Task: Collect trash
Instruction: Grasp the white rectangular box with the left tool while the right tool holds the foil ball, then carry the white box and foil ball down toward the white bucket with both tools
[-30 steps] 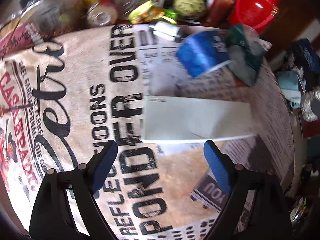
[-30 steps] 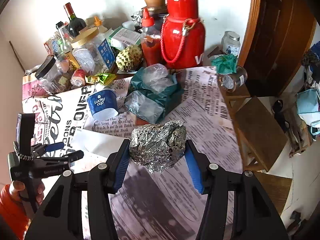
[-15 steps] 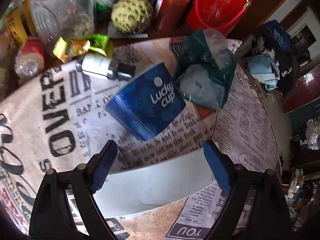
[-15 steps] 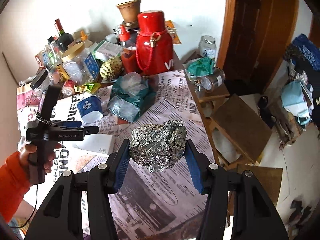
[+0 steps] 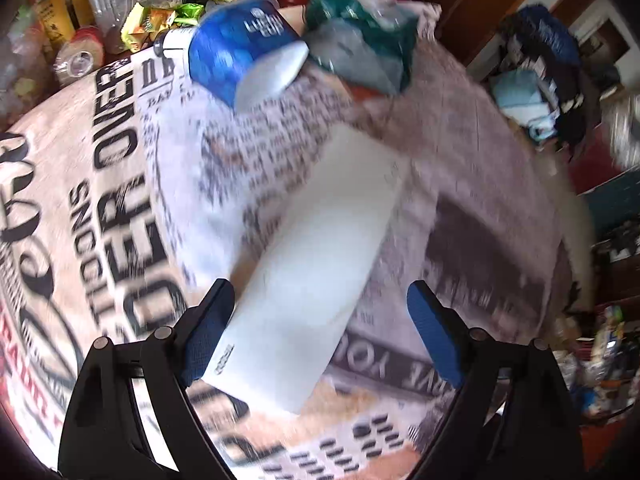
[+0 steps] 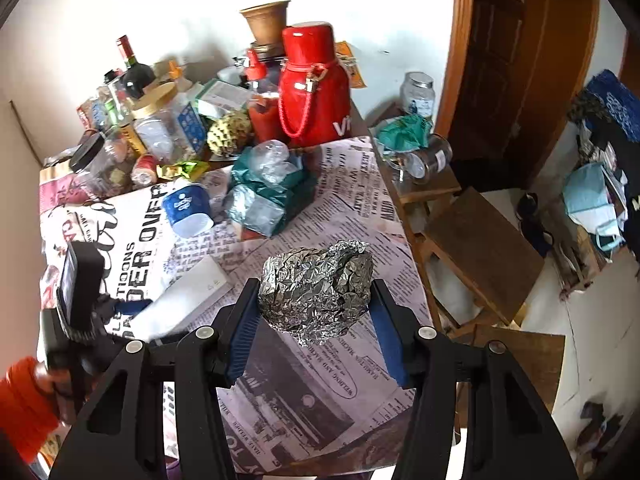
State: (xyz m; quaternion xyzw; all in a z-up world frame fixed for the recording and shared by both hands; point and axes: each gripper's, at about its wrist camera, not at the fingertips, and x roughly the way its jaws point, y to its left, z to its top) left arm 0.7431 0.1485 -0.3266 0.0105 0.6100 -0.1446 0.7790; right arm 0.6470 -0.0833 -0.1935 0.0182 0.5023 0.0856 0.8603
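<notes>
My right gripper (image 6: 314, 328) is shut on a crumpled ball of aluminium foil (image 6: 316, 288), held above the newspaper-covered table (image 6: 344, 364). My left gripper (image 5: 320, 332) is open, low over the table, with the near end of a flat white box (image 5: 316, 264) between its fingers; the left pad is beside the box's edge. The box also shows in the right wrist view (image 6: 188, 300) with the left gripper (image 6: 124, 308) at it. A blue paper cup (image 5: 244, 52) lies on its side beyond the box. A green plastic bag (image 5: 360, 36) sits next to the cup.
Jars, bottles, a red thermos (image 6: 312, 92), a custard apple (image 6: 230, 132) and a yellow-green wrapper (image 5: 156, 20) crowd the table's far side. A wooden stool (image 6: 480, 248) and a side shelf with jars (image 6: 420, 160) stand right of the table.
The left gripper has pulled back from the blue cup and swung down over the white box, which now lies lengthwise between its fingers. The right gripper still holds the foil and has shifted slightly.
</notes>
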